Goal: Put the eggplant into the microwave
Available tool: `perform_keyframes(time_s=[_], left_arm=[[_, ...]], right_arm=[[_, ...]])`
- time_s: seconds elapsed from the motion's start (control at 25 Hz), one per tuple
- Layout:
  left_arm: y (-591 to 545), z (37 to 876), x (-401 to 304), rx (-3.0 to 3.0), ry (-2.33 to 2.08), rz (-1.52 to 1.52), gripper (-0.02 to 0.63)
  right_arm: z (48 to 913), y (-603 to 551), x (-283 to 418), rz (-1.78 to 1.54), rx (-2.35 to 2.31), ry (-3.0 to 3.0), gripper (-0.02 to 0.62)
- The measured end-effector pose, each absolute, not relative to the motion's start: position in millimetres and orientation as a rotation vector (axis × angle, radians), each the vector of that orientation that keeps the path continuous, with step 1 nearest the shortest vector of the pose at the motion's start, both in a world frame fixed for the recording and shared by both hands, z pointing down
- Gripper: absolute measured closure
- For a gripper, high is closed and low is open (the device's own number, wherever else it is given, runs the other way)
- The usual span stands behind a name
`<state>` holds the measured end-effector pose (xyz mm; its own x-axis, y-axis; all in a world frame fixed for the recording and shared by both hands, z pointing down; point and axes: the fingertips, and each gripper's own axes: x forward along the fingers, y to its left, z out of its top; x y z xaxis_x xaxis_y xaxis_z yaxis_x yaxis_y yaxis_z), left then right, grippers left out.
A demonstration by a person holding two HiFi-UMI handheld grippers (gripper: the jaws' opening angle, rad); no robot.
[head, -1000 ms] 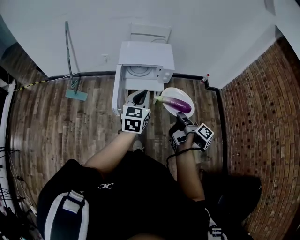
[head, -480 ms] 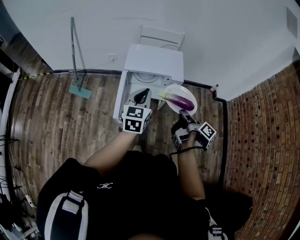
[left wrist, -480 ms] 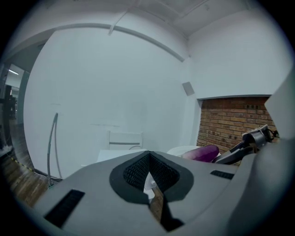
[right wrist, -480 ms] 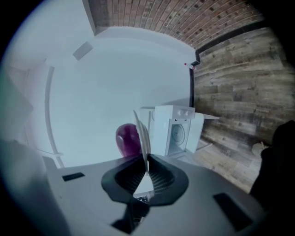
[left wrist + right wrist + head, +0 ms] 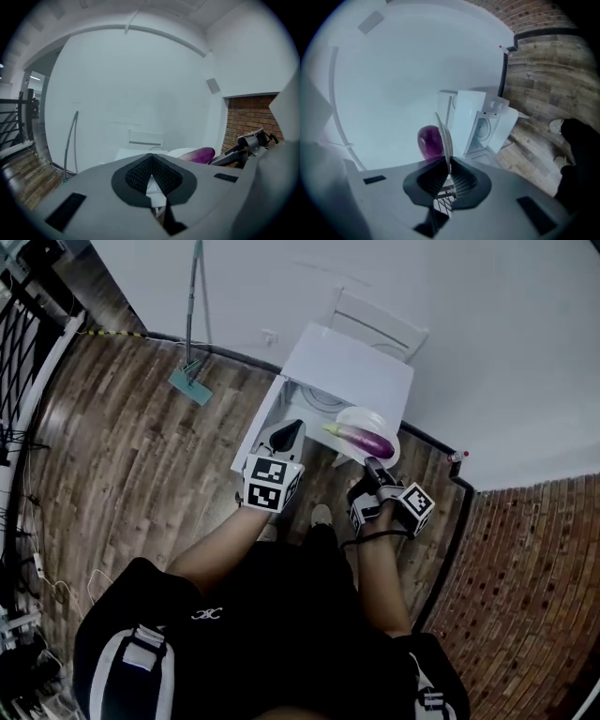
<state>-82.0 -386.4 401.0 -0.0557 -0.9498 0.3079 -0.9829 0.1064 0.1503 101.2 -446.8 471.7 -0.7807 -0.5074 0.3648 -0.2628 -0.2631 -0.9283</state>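
Right gripper (image 5: 371,463) clamped on plate (image 5: 361,415) rim, eggplant (image 5: 364,437) aboard; left gripper (image 5: 288,429) closed, empty, before open microwave (image 5: 352,367); mop (image 5: 190,381) against wall (image 5: 281,277).

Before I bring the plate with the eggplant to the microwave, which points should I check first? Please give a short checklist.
1. Right gripper grips the plate: ok, jaws shut on its rim.
2. Eggplant lies on the plate: ok.
3. Microwave door is open: ok.
4. Cavity is free: cannot tell, the plate hides part of it.
5. Left gripper is empty: ok, jaws shut on nothing.
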Motion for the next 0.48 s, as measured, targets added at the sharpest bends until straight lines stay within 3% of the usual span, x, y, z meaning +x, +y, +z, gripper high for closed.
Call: perform_keyframes(time_s=[0.48], left_arm=[[-413, 444, -87, 1.554, -2.260, 0.130, 0.609]], right_arm=[[516, -527, 54, -2.407, -0.731, 2.144, 0.566]])
